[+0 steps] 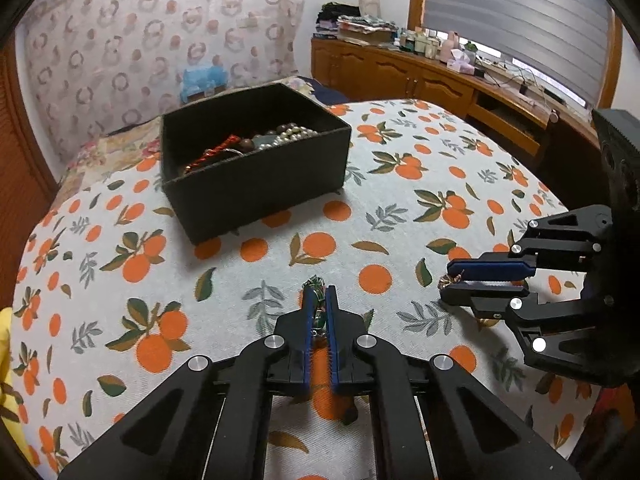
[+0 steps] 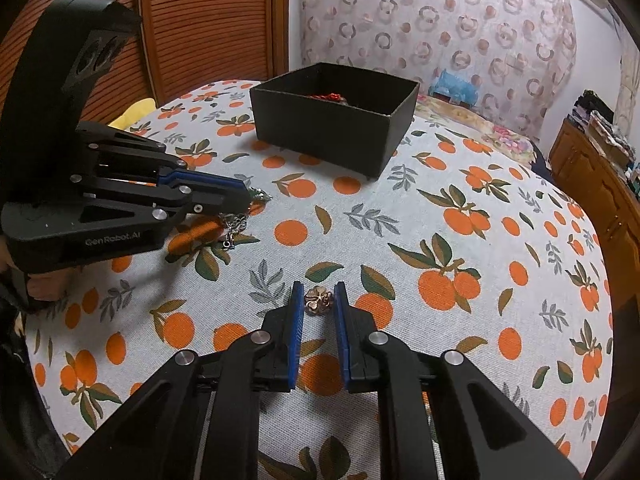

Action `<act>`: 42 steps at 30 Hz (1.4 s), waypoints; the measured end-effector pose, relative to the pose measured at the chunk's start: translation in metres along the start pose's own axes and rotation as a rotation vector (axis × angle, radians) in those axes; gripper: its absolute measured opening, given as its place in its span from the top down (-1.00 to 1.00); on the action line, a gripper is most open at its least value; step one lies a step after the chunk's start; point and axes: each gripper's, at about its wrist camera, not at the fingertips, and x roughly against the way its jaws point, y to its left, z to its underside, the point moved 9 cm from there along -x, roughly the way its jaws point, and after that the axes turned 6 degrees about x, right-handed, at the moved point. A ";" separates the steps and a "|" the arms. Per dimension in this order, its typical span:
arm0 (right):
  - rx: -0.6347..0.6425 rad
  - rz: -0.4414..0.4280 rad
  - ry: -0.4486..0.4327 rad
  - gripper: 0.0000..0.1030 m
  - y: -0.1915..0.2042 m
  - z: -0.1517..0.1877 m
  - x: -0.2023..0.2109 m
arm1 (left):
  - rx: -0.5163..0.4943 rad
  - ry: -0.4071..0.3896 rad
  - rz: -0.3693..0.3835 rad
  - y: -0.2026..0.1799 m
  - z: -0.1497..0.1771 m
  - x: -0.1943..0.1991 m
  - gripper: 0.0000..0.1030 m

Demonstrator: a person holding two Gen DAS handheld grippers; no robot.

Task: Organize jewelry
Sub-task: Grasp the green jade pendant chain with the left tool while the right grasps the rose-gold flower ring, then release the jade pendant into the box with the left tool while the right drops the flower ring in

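— Nearest item, left side?

— Left gripper (image 1: pixel 319 294): I log its blue pads pressed onto a silver chain with green stones (image 1: pixel 316 286), pinched between the fingertips. From the right wrist view I see the same chain (image 2: pixel 236 222) dangling below the tips, its lower end hanging just above the orange-print cloth (image 2: pixel 400 240).

— Right side?

— Right gripper (image 2: pixel 319 300): fingers spread a little, one either side of a copper flower-shaped piece (image 2: pixel 319 299). I see the piece resting on the cloth between the blue pads; a gap shows beside the right pad, and I cannot tell whether the left pad touches it. From the left wrist view the same gripper (image 1: pixel 444 282) comes in from the right with the copper piece (image 1: pixel 450 280) at its tips, the fingers close together but not fully pressed.

— Surface?

— Cloth (image 1: pixel 400 200) printed with oranges and leaves, covering a rounded top.

— Next item out?

— Black box (image 1: pixel 256 184), open-topped, sitting on the cloth well beyond both grippers. I count inside it a string of pearls (image 1: pixel 290 134), dark brown beads (image 1: pixel 246 144) and a red twisted cord (image 1: pixel 216 152). From the right wrist view, only a bit of red cord (image 2: pixel 326 97) shows over the box (image 2: pixel 332 136) rim.

— Farthest?

— Patterned curtain (image 1: pixel 160 40) behind the box; wooden cabinet (image 1: pixel 400 76) with clutter on top under a window blind (image 1: pixel 520 12); slatted wooden door (image 2: pixel 200 20) at left in the right wrist view.
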 end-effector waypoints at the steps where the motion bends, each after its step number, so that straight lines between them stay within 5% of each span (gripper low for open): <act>1: 0.000 0.000 0.000 0.67 0.000 0.000 0.000 | 0.007 -0.007 0.001 0.002 -0.001 0.003 0.91; 11: 0.000 -0.019 -0.036 0.68 0.000 -0.009 0.008 | 0.044 -0.093 -0.006 0.012 -0.020 0.032 0.91; 30: 0.010 0.044 -0.143 0.68 -0.048 -0.128 0.003 | 0.073 -0.229 -0.096 0.042 -0.076 0.074 0.91; 42: -0.086 0.013 -0.145 0.67 -0.078 -0.163 -0.036 | 0.072 -0.266 -0.123 0.051 -0.104 0.079 0.91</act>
